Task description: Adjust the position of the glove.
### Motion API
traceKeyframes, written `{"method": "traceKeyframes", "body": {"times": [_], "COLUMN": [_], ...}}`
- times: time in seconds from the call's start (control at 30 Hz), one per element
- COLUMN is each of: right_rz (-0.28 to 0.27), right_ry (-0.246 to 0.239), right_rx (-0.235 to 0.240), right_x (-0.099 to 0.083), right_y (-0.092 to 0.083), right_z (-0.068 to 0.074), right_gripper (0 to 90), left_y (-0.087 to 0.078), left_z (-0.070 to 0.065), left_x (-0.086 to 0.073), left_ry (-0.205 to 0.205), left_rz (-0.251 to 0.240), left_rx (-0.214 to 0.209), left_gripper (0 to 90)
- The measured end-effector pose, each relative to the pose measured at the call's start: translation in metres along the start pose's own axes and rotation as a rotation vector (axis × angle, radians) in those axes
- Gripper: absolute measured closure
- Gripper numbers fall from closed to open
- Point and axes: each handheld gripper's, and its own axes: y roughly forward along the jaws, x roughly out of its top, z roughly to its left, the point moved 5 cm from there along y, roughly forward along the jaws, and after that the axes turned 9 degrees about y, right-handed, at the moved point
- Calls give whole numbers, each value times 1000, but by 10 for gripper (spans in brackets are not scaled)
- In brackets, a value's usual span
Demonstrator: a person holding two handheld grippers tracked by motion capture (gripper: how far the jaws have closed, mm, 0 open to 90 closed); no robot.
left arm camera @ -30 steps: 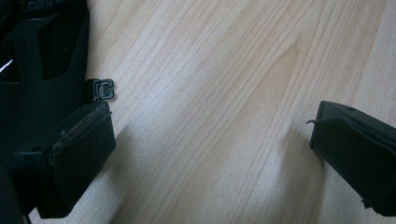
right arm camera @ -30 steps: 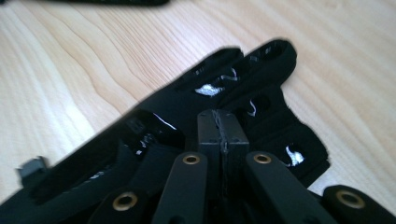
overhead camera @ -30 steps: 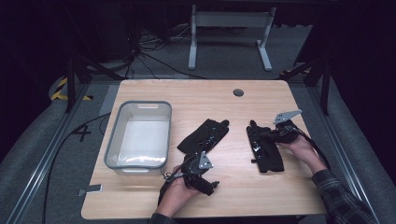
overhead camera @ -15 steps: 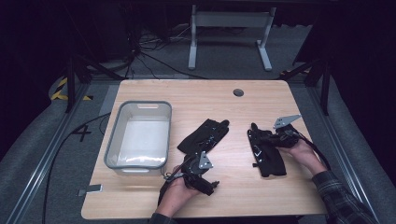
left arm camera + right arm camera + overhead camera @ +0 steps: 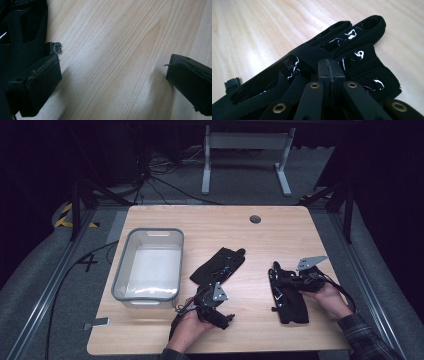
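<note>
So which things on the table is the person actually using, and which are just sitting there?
In use:
- right glove, with the right gripper shut against it
- left glove, beside the open left gripper

Just lying about:
- clear plastic bin, apart from both gloves
- small grey tab near the table's front left edge

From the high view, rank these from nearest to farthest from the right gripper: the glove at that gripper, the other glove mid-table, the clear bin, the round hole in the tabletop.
1. Glove at the right gripper, under the right gripper.
2. Other glove, mid-table, to its left.
3. Round hole, toward the far edge.
4. Clear bin, far left.
</note>
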Motion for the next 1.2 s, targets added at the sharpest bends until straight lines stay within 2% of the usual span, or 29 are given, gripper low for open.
{"method": "traceKeyframes", "body": {"times": [0.13, 0.23, 0.37, 0.43, 0.53, 0.63, 0.73, 1.0, 1.2], "right_rz": [-1, -26, -79, -99, -116, -137, -158, -164, -147], "right_ry": [-8, -15, 3, 12, 52, 86, 91, 134, 164], "right_rx": [-8, -10, -22, -38, -49, -43, -88, -161, -194], "right_x": [-6, -5, -6, -10, -23, -34, -44, -72, -87], "right_y": [-4, -8, -22, -28, -39, -47, -52, -58, -59], "right_z": [7, 7, 6, 4, -1, -3, -4, -10, -12], "right_gripper": [900, 874, 765, 677, 573, 534, 438, 209, 148], "left_y": [0, 0, 0, 0, 0, 0, 0, 0, 0], "left_z": [0, 0, 0, 0, 0, 0, 0, 0, 0], "left_x": [0, 0, 0, 0, 0, 0, 0, 0, 0], "left_ry": [0, -1, -1, -1, 0, -1, -1, -2, -3], "left_rz": [0, -1, -1, -1, -1, 0, -1, 0, 0], "left_rx": [0, 0, 0, 0, 0, 2, 2, 3, 4], "left_gripper": [3, 3, 3, 3, 3, 2, 2, 1, 1]}}
